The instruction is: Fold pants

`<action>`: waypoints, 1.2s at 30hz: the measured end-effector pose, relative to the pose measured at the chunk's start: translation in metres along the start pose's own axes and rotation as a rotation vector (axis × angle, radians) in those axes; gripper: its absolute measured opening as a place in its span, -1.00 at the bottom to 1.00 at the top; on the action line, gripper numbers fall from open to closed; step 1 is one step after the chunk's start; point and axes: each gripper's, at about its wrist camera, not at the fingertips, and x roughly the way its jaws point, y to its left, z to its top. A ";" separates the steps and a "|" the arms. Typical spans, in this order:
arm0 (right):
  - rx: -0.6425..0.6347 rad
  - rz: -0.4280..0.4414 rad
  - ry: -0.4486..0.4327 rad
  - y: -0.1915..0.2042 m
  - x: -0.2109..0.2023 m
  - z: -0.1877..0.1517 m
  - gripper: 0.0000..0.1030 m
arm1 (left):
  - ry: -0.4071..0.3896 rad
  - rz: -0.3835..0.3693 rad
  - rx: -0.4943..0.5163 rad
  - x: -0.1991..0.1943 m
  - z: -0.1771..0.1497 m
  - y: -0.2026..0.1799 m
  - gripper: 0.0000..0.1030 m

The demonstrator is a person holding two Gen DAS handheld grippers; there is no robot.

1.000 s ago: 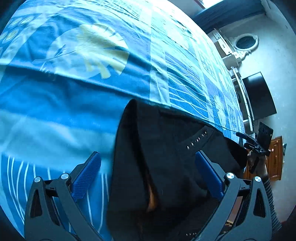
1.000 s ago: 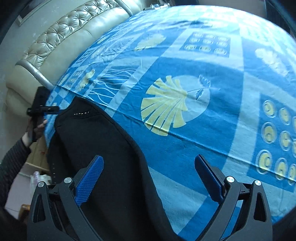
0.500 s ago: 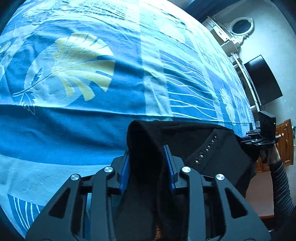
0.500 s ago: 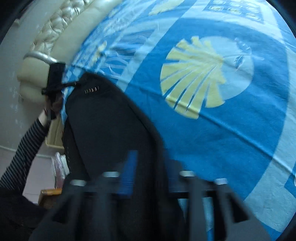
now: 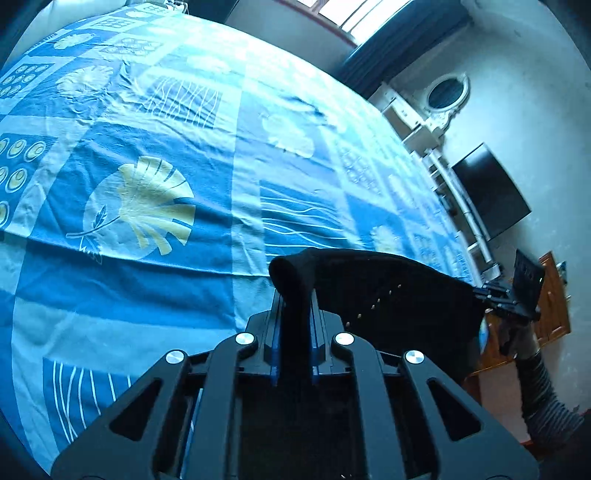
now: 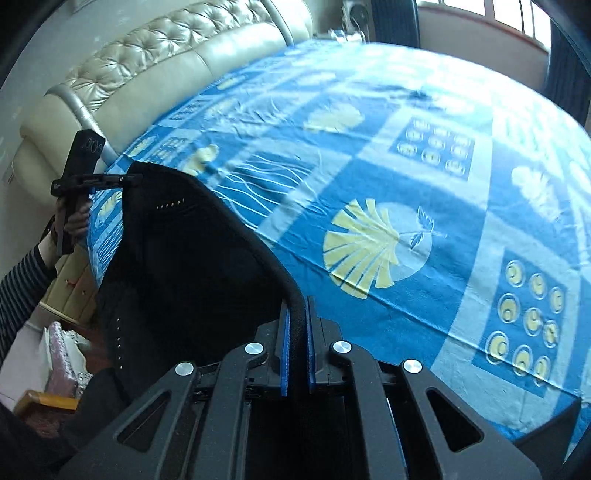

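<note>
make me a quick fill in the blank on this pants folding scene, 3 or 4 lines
1. Both grippers are shut on the black ____, lifted off the bedspread.
2. The left gripper and the right gripper have pads colored ____.
3. The big leaf print on the bedspread is ____.
4. The tufted headboard shows only in the ____ wrist view.

Missing words: pants; blue; yellow; right

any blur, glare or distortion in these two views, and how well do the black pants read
Left wrist view: sharp, strong fisheye bulge of the bedspread, window blown out, heavy blue cast. Right wrist view: slight softness on the far bedspread, headboard curved by the lens. The pants are near-featureless black in both, only small studs showing, clamped in the left gripper and right gripper.
</note>
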 end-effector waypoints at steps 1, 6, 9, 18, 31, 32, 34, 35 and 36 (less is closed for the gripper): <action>-0.002 0.004 -0.019 0.008 -0.009 -0.009 -0.87 | -0.011 -0.006 0.001 -0.008 -0.006 -0.001 -0.80; -0.053 -0.021 -0.034 0.053 -0.021 -0.053 -0.87 | -0.033 -0.028 -0.002 -0.042 -0.055 -0.010 -0.91; -0.069 -0.030 -0.008 0.073 -0.014 -0.083 -0.87 | -0.037 -0.033 -0.023 -0.056 -0.087 -0.009 -0.91; -0.135 -0.093 0.098 0.118 0.032 -0.159 -0.87 | -0.014 -0.011 -0.143 -0.059 -0.166 0.016 -0.76; 0.376 0.130 -0.059 0.079 -0.005 -0.192 0.09 | -0.079 0.003 -0.400 -0.088 -0.240 0.023 0.17; 0.438 0.157 -0.079 0.076 -0.008 -0.197 0.09 | -0.087 -0.004 -0.407 -0.087 -0.241 0.018 0.18; 0.612 0.235 -0.115 0.059 -0.008 -0.208 0.09 | -0.084 -0.012 -0.423 -0.079 -0.242 0.009 0.21; 0.655 0.253 -0.118 0.055 -0.007 -0.212 0.09 | -0.079 -0.004 -0.430 -0.075 -0.242 0.006 0.21; 0.713 0.278 -0.123 0.051 -0.006 -0.217 0.09 | -0.079 -0.002 -0.435 -0.071 -0.242 0.005 0.22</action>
